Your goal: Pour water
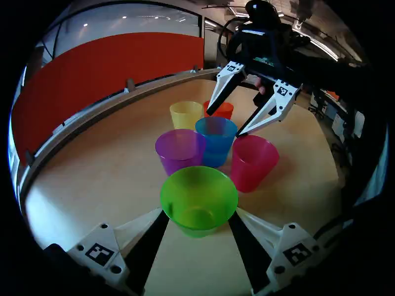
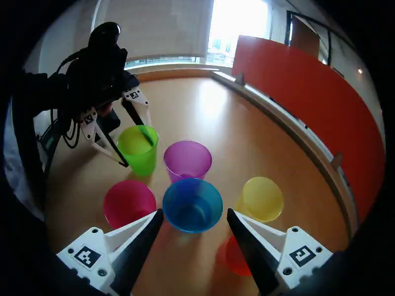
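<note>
Several translucent plastic cups stand clustered on a wooden table [image 1: 98, 163]. The green cup [image 1: 199, 197] [image 2: 138, 148] sits between the fingers of my left gripper [image 1: 197, 217] [image 2: 132, 145], which press its sides. The blue cup [image 1: 216, 138] [image 2: 192, 204] stands between the fingers of my right gripper [image 2: 194, 213] [image 1: 224, 123], which flank it with a narrow gap, so that gripper is open. The two grippers face each other across the cluster. Whether any cup holds water I cannot tell.
Around the blue cup stand a purple cup [image 1: 180, 148] [image 2: 187, 160], a pink cup [image 1: 253, 160] [image 2: 129, 202], a yellow cup [image 1: 185, 114] [image 2: 261, 198] and an orange cup [image 1: 224, 109] [image 2: 237, 256]. A red partition [image 1: 108, 69] [image 2: 316, 84] lines one table edge.
</note>
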Demonstrator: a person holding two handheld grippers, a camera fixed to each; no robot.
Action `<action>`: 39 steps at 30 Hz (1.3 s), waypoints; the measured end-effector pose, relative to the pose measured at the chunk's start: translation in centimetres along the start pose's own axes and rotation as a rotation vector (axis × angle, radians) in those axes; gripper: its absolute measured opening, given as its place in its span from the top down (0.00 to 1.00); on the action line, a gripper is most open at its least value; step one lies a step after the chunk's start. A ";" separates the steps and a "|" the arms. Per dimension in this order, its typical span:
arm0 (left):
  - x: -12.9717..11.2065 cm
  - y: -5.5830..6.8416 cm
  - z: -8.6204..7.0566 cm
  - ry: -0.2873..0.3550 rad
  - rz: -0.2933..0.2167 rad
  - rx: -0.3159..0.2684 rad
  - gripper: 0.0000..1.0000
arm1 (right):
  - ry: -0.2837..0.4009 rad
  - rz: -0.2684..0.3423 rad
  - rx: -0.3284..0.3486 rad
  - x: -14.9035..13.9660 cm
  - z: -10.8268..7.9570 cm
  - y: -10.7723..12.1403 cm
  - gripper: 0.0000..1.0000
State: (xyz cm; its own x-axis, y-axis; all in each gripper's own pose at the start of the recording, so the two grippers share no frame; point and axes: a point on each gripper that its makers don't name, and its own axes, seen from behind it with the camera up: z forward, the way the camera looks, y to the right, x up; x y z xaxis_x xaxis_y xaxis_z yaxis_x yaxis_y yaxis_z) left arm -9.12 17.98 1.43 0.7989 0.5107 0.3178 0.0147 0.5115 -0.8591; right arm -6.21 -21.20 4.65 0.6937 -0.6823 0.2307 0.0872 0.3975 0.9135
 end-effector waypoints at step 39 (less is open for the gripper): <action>-0.3 -0.5 -0.8 0.009 -0.007 0.013 0.19 | 0.001 0.048 0.022 0.4 2.8 -0.8 0.03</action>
State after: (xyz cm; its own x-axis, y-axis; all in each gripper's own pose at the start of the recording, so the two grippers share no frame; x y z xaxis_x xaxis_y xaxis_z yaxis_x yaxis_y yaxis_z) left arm -8.84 17.02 1.48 0.8044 0.5007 0.3198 0.0123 0.5242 -0.8515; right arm -7.94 -23.50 5.00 0.6972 -0.6623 0.2744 0.0381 0.4165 0.9083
